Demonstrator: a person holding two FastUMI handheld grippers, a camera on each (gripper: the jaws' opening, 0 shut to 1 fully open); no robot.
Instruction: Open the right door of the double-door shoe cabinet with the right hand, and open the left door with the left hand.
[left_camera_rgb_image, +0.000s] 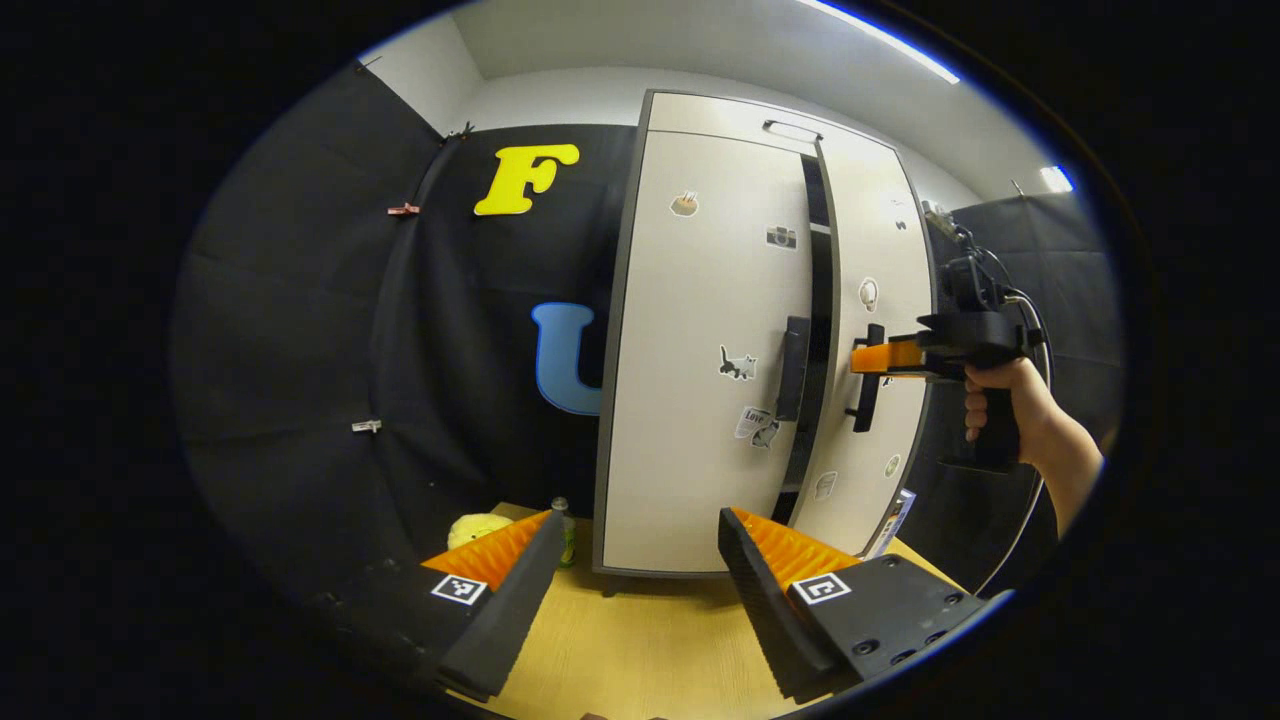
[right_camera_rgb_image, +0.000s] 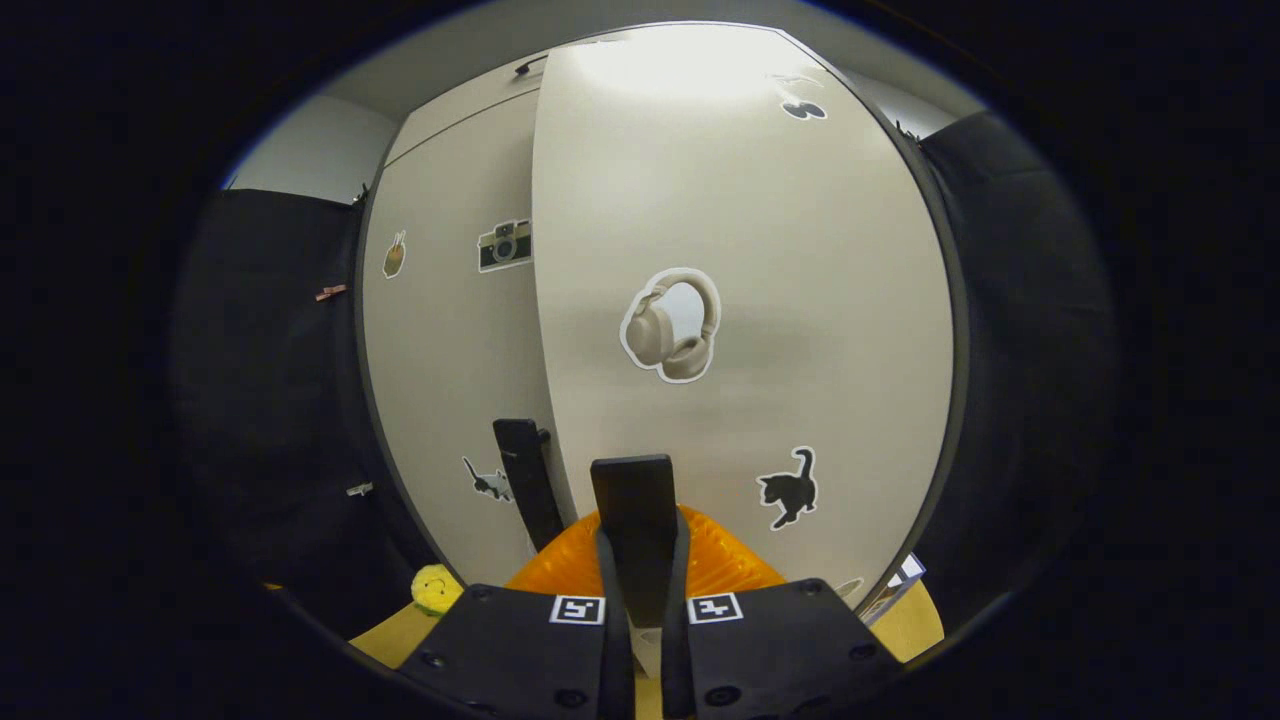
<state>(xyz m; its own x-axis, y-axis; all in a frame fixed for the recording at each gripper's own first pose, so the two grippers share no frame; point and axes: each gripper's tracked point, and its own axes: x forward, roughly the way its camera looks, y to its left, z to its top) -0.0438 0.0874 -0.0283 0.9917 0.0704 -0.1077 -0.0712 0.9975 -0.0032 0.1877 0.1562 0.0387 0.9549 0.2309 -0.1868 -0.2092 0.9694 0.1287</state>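
The beige shoe cabinet stands on the table, and its left door (left_camera_rgb_image: 700, 350) is closed, with a black handle (left_camera_rgb_image: 793, 368) near its inner edge. The right door (left_camera_rgb_image: 885, 280) stands slightly ajar, leaving a dark gap between the doors. A hand (left_camera_rgb_image: 1000, 400) holds my right gripper (left_camera_rgb_image: 866, 360) at the right door's black handle (left_camera_rgb_image: 868, 400). In the right gripper view, my right gripper (right_camera_rgb_image: 640, 545) is shut on that handle (right_camera_rgb_image: 633, 490), close to the right door (right_camera_rgb_image: 740, 250). The left door's handle (right_camera_rgb_image: 525, 470) is just beside it. My left gripper (left_camera_rgb_image: 638, 515) hangs open, short of the left door, holding nothing.
The cabinet rests on a wooden table (left_camera_rgb_image: 640, 640). A yellow plush toy (left_camera_rgb_image: 478, 527) and a small green bottle (left_camera_rgb_image: 565, 530) sit left of the cabinet's base. A box (left_camera_rgb_image: 897, 515) leans at its right side. A cable trails from the right gripper.
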